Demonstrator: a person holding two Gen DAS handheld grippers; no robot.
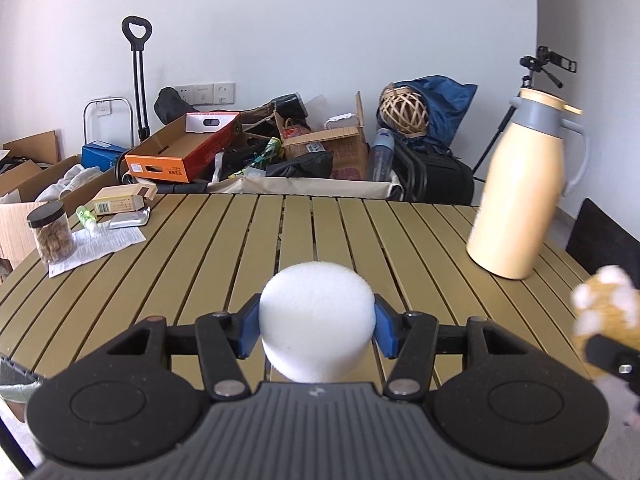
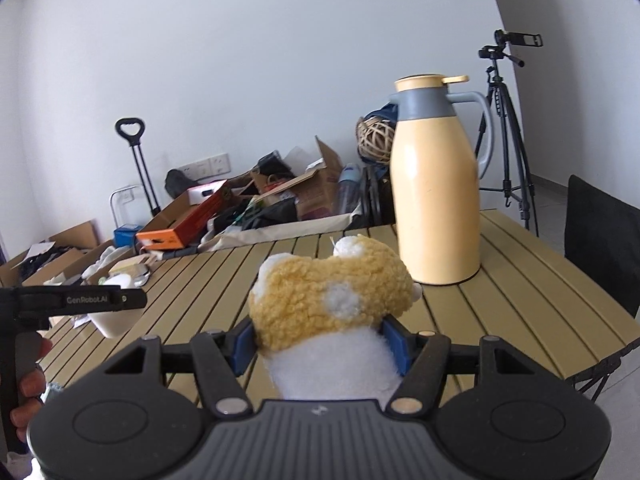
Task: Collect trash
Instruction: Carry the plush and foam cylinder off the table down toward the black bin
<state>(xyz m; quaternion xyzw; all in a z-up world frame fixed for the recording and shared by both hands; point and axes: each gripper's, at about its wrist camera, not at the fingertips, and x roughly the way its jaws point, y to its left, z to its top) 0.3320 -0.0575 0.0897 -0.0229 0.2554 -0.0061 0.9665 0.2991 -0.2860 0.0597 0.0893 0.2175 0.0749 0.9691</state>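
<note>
My left gripper [image 1: 316, 326] is shut on a white foam cup [image 1: 318, 316], held above the slatted table [image 1: 360, 240]; its blue pads press both sides. My right gripper [image 2: 320, 338] is shut on a yellow and white plush toy [image 2: 332, 292], also held over the table. The plush toy [image 1: 606, 312] shows blurred at the right edge of the left wrist view. In the right wrist view the left gripper's body [image 2: 80, 300] and the foam cup [image 2: 114, 320] appear at the left, with a person's fingers [image 2: 28, 384] on the handle.
A tall cream thermos jug [image 1: 520, 192] stands on the table's right side. At the far left of the table lie a jar of snacks [image 1: 50, 232], a printed sheet [image 1: 96, 244], a small green bottle [image 1: 86, 216] and a carton [image 1: 120, 200]. Boxes and bags fill the floor beyond; a tripod [image 2: 504, 128] stands right.
</note>
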